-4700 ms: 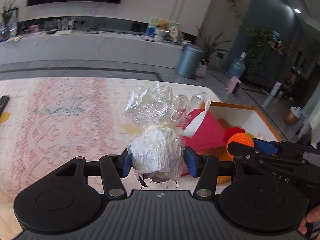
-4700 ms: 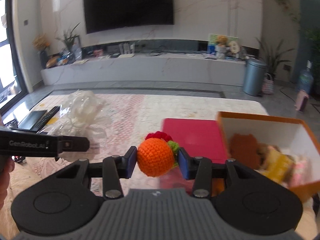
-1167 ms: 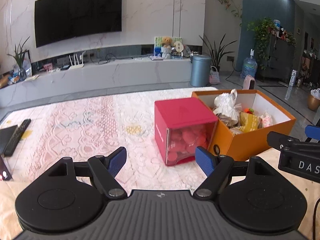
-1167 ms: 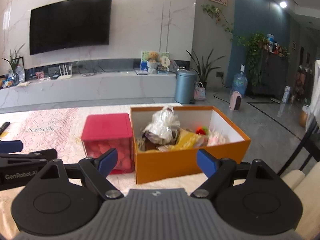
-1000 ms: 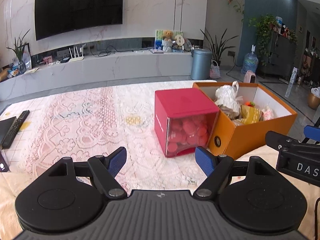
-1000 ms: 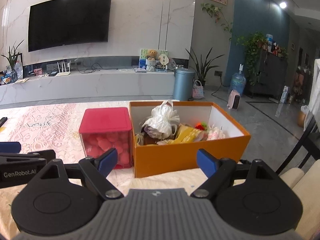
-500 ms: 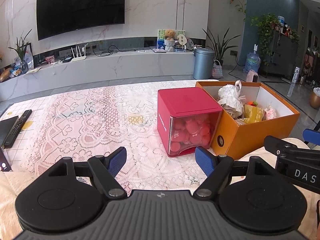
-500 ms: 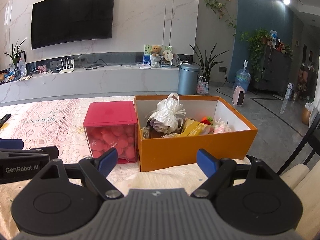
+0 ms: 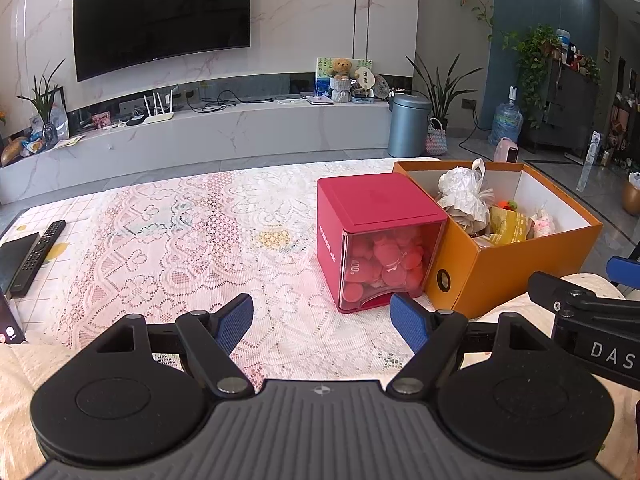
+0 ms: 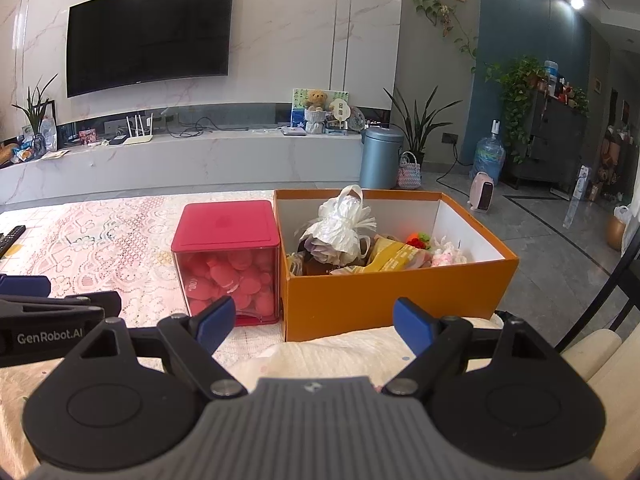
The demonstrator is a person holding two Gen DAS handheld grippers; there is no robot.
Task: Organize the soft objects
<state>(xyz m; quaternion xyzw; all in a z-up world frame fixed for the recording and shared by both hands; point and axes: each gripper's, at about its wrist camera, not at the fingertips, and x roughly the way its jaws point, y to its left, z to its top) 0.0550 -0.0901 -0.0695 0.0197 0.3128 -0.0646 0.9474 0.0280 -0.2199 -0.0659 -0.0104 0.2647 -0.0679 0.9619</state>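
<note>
Lace-covered table (image 9: 168,240), living room behind. Orange box (image 10: 400,288) sits at the table's right near corner, open top up, long axis running left-right in the right wrist view. Red-lidded cube (image 10: 228,256) of pink pieces touches its left wall. Inside the box: plastic-wrapped bundle (image 10: 340,228) upright, tied top up, at the left end; yellow packet (image 10: 390,258), orange crochet toy (image 10: 416,238) to its right. Left gripper (image 9: 322,320) and right gripper (image 10: 314,318): jaws spread wide, nothing between them, both short of the boxes.

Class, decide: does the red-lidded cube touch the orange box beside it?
Cannot tell. In the right wrist view the red-lidded cube stands tight against the orange box, with only a thin dark line between; neither view shows contact or a gap plainly.
</note>
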